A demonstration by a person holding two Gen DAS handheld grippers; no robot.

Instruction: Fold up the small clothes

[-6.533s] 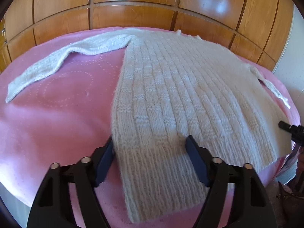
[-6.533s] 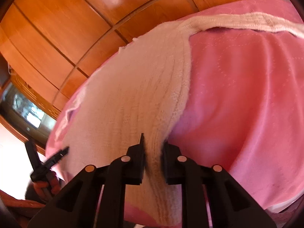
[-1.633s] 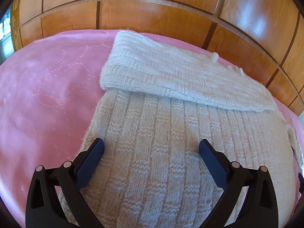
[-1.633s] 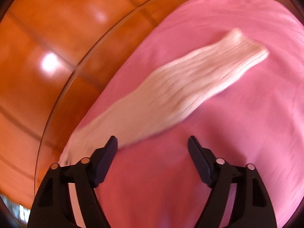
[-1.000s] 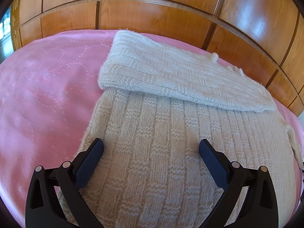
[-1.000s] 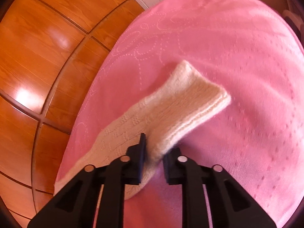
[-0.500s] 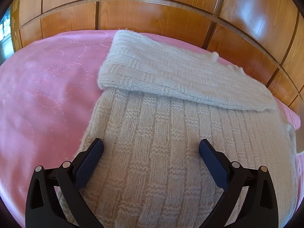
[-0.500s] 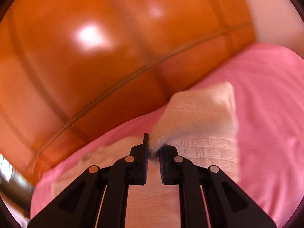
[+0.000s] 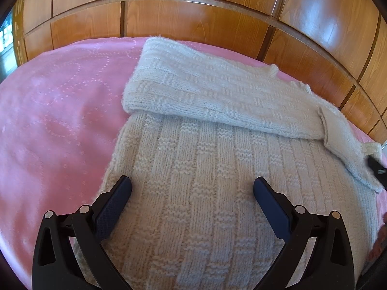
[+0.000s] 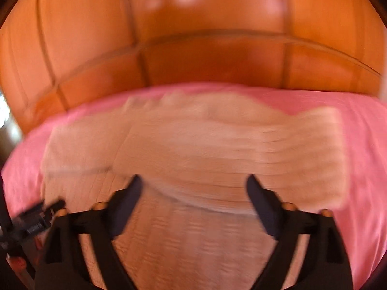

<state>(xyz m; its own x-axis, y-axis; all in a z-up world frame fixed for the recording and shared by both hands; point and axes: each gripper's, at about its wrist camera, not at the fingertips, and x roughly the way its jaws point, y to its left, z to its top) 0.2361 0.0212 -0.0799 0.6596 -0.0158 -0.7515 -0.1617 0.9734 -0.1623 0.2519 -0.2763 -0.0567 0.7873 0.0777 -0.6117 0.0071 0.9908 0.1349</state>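
The left gripper (image 9: 192, 186) stands with its jaws spread wide and nothing pinched between them; the dark pads (image 9: 113, 205) hover over the knitted front of the cream sweater (image 9: 193, 181), which fills the space between and just ahead of the fingers. The left pad sits near the sweater's side edge, with the pink bedcover (image 9: 53, 125) just beyond it. Farther ahead of this claw one sleeve (image 9: 217, 96) lies folded flat across the sweater's upper part, running from one side to the other. At the far right another sleeve (image 9: 348, 154) lies folded over onto the body, and a dark finger of the right gripper (image 9: 376, 169) shows just beside its cuff, cut off by the frame edge. Behind the bed rises a wooden panelled wall (image 9: 193, 19).

The right gripper (image 10: 193, 186) has its jaws opening, spread wide, with no cloth pressed by the pads; the sweater (image 10: 193, 145) lies under and ahead of the fingers, the folded sleeve (image 10: 302, 159) just in front and to the right. This view is heavily blurred by motion, so the knit, the fold lines and whether the sleeve touches the fingers cannot be made out. At its lower left the left gripper (image 10: 33, 220) appears as a dark smear, its state unreadable there. The sweater's hem is cut off below both views
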